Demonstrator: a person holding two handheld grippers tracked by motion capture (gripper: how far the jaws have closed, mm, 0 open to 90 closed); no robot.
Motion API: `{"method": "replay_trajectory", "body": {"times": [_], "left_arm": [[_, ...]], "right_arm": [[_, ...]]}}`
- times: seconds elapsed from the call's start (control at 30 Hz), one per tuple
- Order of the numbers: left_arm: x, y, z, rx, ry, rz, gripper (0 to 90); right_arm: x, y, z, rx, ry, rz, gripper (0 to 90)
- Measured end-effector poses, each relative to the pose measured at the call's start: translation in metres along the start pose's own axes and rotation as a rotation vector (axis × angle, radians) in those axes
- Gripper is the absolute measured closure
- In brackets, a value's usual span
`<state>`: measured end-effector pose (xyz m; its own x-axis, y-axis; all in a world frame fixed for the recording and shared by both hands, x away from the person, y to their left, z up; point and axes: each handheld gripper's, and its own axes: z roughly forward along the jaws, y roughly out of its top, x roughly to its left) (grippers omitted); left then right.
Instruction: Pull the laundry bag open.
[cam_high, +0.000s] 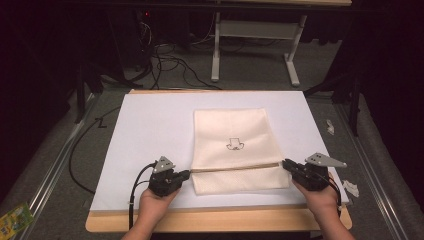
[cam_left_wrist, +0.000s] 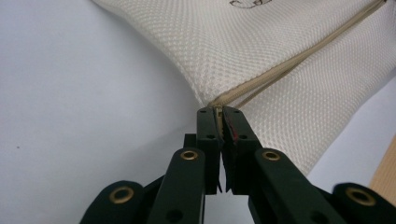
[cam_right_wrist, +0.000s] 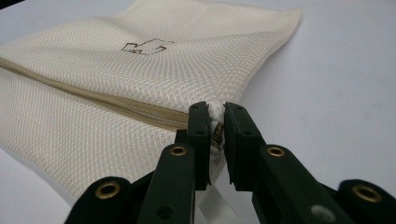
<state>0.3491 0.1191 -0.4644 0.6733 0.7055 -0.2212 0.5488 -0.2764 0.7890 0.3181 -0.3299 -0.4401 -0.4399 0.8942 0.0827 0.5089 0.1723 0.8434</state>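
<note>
A cream mesh zip bag (cam_high: 232, 130) with a small dark printed logo (cam_high: 235, 144) lies flat on the white sheet, its zipper (cam_high: 235, 168) running left to right near the front. My left gripper (cam_high: 187, 174) is shut on the zipper's left end (cam_left_wrist: 217, 109) at the bag's edge. My right gripper (cam_high: 287, 164) is shut on the zipper's right end, where a bit of white fabric and the metal pull (cam_right_wrist: 216, 133) sit between the jaws. The bag (cam_right_wrist: 116, 84) stretches between both grippers, the zipper looking closed along its length.
The white sheet (cam_high: 150, 135) covers a wooden board (cam_high: 215, 220) on a grey floor. Cables (cam_high: 80, 150) trail at the left. A white table frame (cam_high: 255, 35) stands behind. Small scraps (cam_high: 350, 187) lie at the right, a green packet (cam_high: 12, 220) at bottom left.
</note>
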Motion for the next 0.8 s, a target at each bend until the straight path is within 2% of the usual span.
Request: {"method": "replay_trajectory", "body": {"times": [0.03, 0.13, 0.17, 0.2, 0.23, 0.27, 0.3, 0.33, 0.37, 0.4, 0.43, 0.47, 0.5, 0.53, 0.57, 0.6, 0.63, 0.73, 0.8], "left_arm": [[0.0, 0.0, -0.001, -0.005, 0.005, 0.001, 85.3], [0.001, 0.001, -0.002, -0.019, 0.012, -0.004, 75.4], [0.003, 0.003, -0.005, -0.046, 0.022, 0.005, 71.9], [0.003, 0.003, -0.005, -0.046, 0.022, 0.005, 67.6], [0.004, 0.005, -0.009, -0.076, 0.041, 0.009, 62.1], [0.004, 0.005, -0.009, -0.076, 0.041, 0.009, 58.5], [0.007, 0.006, -0.013, -0.102, 0.073, 0.018, 54.7], [0.007, 0.006, -0.013, -0.102, 0.073, 0.018, 50.5], [0.011, 0.008, -0.019, -0.122, 0.157, 0.06, 44.8], [0.011, 0.008, -0.019, -0.122, 0.157, 0.06, 39.9], [0.017, 0.008, -0.028, -0.15, 0.272, 0.11, 36.1], [0.017, 0.008, -0.028, -0.15, 0.272, 0.11, 33.7], [0.027, 0.007, -0.038, -0.158, 0.358, 0.118, 31.3], [0.033, 0.006, -0.042, -0.165, 0.368, 0.096, 29.4], [0.033, 0.006, -0.042, -0.165, 0.368, 0.096, 28.2], [0.04, 0.005, -0.047, -0.178, 0.359, 0.063, 28.2], [0.049, 0.001, -0.054, -0.22, 0.329, 0.003, 27.6], [0.051, 0.0, -0.054, -0.224, 0.324, -0.016, 26.0], [0.049, 0.001, -0.052, -0.224, 0.327, 0.002, 24.9]], "right_arm": [[0.001, -0.001, 0.0, 0.004, 0.001, 0.0, 81.0], [0.002, -0.001, 0.001, 0.01, -0.002, -0.02, 76.3], [0.003, -0.002, 0.001, 0.001, 0.013, -0.021, 67.1], [0.003, -0.002, 0.001, 0.001, 0.013, -0.021, 67.1], [0.003, -0.002, 0.0, -0.012, 0.007, -0.023, 59.3], [0.002, -0.002, -0.001, -0.018, 0.002, -0.024, 56.0], [0.001, -0.001, -0.001, -0.027, -0.004, -0.024, 51.1], [0.001, -0.001, -0.001, -0.027, -0.004, -0.024, 51.1], [-0.004, -0.001, -0.002, -0.037, -0.034, -0.028, 38.7], [-0.004, -0.001, -0.002, -0.037, -0.034, -0.028, 38.7], [-0.009, -0.001, -0.003, -0.052, -0.074, -0.033, 28.6], [-0.009, -0.001, -0.003, -0.052, -0.074, -0.033, 28.6], [-0.019, -0.001, -0.008, -0.064, -0.143, -0.031, 20.3], [-0.023, -0.001, -0.009, -0.066, -0.168, -0.034, 17.2], [-0.023, -0.001, -0.009, -0.066, -0.168, -0.034, 17.2], [-0.028, -0.002, -0.011, -0.065, -0.192, -0.029, 15.9], [-0.036, -0.005, -0.015, -0.066, -0.215, -0.016, 15.7], [-0.04, -0.007, -0.015, -0.057, -0.22, -0.006, 15.3], [-0.04, -0.007, -0.013, -0.055, -0.226, -0.003, 15.4]]}}
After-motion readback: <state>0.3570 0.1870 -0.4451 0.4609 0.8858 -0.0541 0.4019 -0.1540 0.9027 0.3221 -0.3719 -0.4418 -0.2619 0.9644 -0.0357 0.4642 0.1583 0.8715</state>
